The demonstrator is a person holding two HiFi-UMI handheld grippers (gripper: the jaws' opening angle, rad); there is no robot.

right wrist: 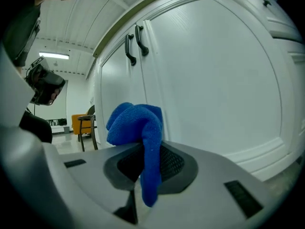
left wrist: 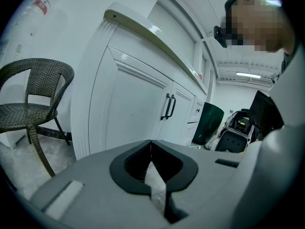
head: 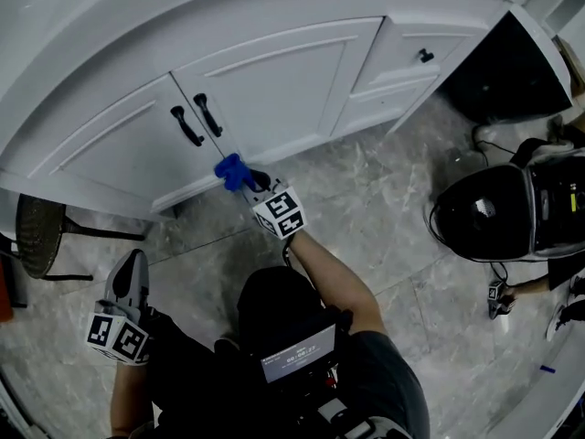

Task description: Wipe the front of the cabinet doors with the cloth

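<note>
A bunched blue cloth point(head: 231, 171) point(right wrist: 138, 128) is clamped in my right gripper point(head: 249, 183) point(right wrist: 145, 154), which is shut on it. The cloth sits at the bottom rail of the white double cabinet doors point(head: 256, 90) point(right wrist: 209, 75), below their two black handles point(head: 197, 120) point(right wrist: 134, 43). My left gripper point(head: 128, 286) point(left wrist: 151, 166) hangs low at the person's left side, away from the doors point(left wrist: 138, 113). Its jaws are closed together with nothing between them.
A dark wicker chair point(head: 41, 236) point(left wrist: 31, 101) stands left of the cabinet. A drawer with a black knob point(head: 425, 57) is on the right. A black machine point(head: 512, 210) and cables lie on the grey stone floor point(head: 384, 208) at right.
</note>
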